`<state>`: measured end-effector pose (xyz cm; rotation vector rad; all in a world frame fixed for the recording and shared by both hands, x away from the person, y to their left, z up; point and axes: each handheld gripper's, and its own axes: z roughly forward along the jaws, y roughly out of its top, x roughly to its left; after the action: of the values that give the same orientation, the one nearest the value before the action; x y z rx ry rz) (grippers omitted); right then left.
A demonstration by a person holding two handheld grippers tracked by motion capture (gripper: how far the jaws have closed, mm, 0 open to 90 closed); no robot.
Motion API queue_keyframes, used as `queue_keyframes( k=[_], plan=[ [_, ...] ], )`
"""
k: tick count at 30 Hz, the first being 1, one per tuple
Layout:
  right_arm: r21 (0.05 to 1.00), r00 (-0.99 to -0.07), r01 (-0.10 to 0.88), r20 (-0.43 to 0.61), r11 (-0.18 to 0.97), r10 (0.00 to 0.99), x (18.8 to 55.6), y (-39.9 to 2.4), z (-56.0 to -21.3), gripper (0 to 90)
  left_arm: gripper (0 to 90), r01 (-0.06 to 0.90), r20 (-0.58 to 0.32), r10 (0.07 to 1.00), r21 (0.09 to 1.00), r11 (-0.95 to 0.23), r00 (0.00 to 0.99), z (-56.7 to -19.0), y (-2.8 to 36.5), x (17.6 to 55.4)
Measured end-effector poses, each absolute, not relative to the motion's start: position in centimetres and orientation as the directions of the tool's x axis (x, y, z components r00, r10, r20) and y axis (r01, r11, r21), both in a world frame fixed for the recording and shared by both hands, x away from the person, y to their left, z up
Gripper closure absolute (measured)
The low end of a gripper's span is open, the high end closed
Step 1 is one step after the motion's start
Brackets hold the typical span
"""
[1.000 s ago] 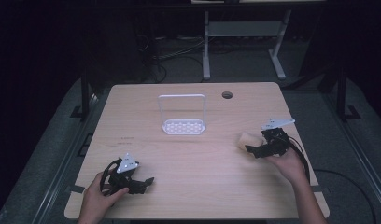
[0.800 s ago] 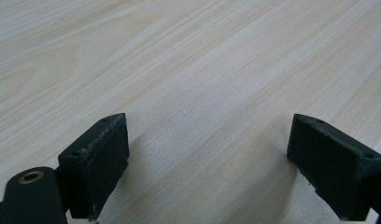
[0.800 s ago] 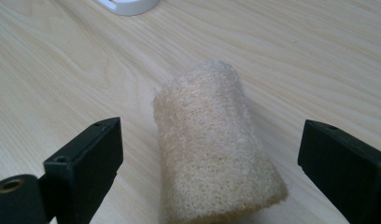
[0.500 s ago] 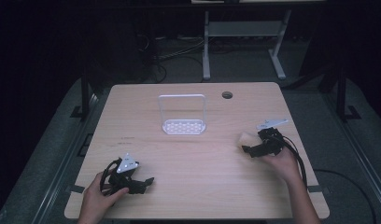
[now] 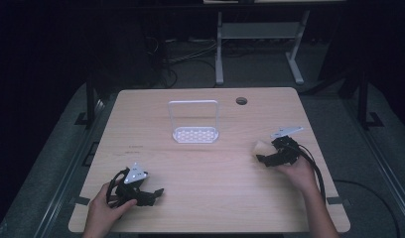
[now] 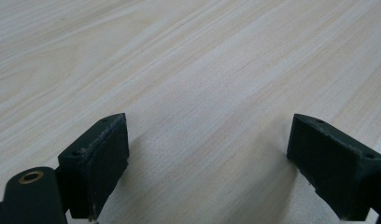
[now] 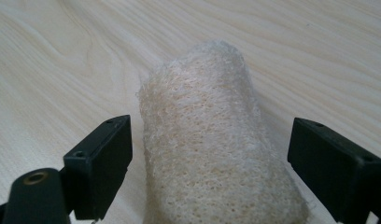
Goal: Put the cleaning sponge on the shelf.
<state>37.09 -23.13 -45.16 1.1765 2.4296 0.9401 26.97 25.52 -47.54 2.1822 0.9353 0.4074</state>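
A pale, fibrous loofah roll (image 7: 212, 140) lies on the wooden table (image 5: 205, 198) at the right, a small beige lump (image 5: 260, 146) in the high view. My right gripper (image 7: 209, 158) straddles it, one jaw on each side. A gap shows between each pad and the roll, so it is open. Its jaws have just been closing with the loofah between them. At the near left my left gripper (image 5: 158, 192) rests low over the table. In the left gripper view it (image 6: 207, 158) stands open over bare wood.
A small white wire rack (image 5: 194, 124) with a perforated base stands at the middle back of the table. A round cable hole (image 5: 241, 100) sits near the far edge. Cables trail from both grippers. The floor around the table is dark.
The right gripper has edged slightly left toward the loofah. The left hand and gripper have not moved.
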Motion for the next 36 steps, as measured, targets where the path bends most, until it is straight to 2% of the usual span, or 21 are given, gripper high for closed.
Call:
queue_keyframes(
  k=[7,10,15,21,36],
  plan=[
    [0.649,-0.627,0.598,0.013,0.47,0.779,37.2,-23.0,-45.5,15.6,12.1,0.5,0.008,0.726,0.72,-0.482,0.688,-47.5,25.5,27.0],
    [0.645,-0.635,0.599,0.021,0.475,0.772,37.1,-23.0,-45.5,22.6,12.1,0.5,0.008,0.726,0.72,-0.482,0.688,-47.5,25.5,27.0],
    [0.645,-0.639,0.596,0.021,0.478,0.769,37.2,-23.0,-45.6,23.3,12.1,0.5,0.008,0.726,0.72,-0.482,0.688,-47.5,25.5,27.0],
    [0.649,-0.638,0.59,0.011,0.48,0.77,37.0,-23.1,-45.3,29.8,12.1,0.5,0.008,0.726,0.72,-0.482,0.688,-47.5,25.5,27.0],
    [0.665,-0.64,0.58,0.015,0.47,0.768,36.2,-23.3,-43.9,30.5,12.1,0.5,0.009,0.725,0.719,-0.484,0.689,-47.5,25.5,27.0]
  ],
)
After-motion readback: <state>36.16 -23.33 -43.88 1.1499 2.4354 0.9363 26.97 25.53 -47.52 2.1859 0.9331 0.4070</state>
